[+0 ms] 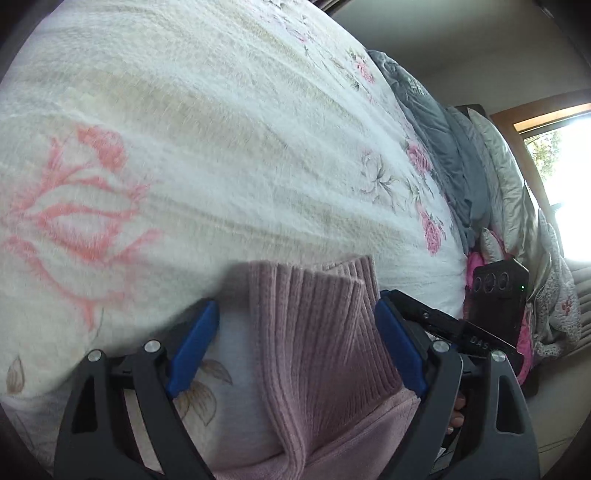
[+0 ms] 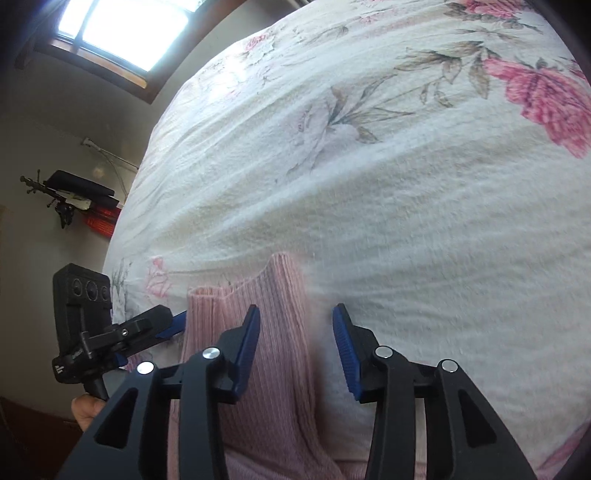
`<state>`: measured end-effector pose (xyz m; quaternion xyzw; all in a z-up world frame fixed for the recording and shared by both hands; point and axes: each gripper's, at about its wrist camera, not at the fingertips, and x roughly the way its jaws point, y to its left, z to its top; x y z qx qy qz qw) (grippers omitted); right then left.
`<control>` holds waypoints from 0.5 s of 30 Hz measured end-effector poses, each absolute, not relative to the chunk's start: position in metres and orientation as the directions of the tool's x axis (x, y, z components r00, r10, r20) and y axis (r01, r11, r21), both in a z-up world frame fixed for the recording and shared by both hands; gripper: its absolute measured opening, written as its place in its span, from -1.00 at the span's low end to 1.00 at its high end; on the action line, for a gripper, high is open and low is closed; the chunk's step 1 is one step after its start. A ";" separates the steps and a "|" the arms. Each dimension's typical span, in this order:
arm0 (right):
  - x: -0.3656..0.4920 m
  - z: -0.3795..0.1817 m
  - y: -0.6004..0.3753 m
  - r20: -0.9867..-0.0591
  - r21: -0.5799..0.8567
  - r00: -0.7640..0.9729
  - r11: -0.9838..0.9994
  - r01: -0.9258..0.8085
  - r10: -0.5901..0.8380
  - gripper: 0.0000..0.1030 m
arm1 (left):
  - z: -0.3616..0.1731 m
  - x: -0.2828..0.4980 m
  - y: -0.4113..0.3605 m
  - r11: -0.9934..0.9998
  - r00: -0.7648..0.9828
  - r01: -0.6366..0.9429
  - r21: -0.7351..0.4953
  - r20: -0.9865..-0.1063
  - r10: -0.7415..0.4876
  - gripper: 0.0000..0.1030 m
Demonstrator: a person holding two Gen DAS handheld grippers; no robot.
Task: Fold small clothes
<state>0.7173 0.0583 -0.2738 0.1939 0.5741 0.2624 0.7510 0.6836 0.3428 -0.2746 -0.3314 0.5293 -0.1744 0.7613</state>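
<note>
Pink ribbed knit garment (image 1: pixel 317 332) lies on the floral blanket (image 1: pixel 221 129), bottom centre of the left wrist view, with a folded flap on top and its ribs running up the frame. In the right wrist view it sits bottom centre-left, a narrow corner poking upward.

Left gripper (image 1: pixel 295 347): blue pads spread wide apart, nothing clamped; garment lies between them, the right pad at its edge, the left pad over bare blanket. Right gripper (image 2: pixel 295 347): pads also apart, gripping nothing; left pad over the garment, right pad over the blanket.

The right gripper's body shows at lower right of the left view, fingers of a hand (image 1: pixel 458 413) beside it. Grey bedding (image 1: pixel 436 122) is piled along the blanket's right side, with a window (image 1: pixel 565 166) at far right. In the right view, a window (image 2: pixel 122 29) is at upper left.
</note>
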 end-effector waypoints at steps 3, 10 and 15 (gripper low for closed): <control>0.727 -0.281 0.073 -0.752 0.597 0.204 0.779 -0.190 0.626 -0.19 | -0.274 0.686 0.342 0.724 0.379 -0.065 -0.687 -0.688 -0.619 -0.09; 0.707 -0.261 0.071 -0.748 0.576 0.219 0.776 -0.257 0.627 -0.76 | -0.262 0.668 0.356 0.712 0.425 -0.056 -0.700 -0.662 -0.617 -0.88; 0.664 -0.197 0.039 -0.665 0.613 0.278 0.720 -0.326 0.693 -0.79 | -0.197 0.621 0.354 0.710 0.477 0.096 -0.698 -0.593 -0.648 -0.88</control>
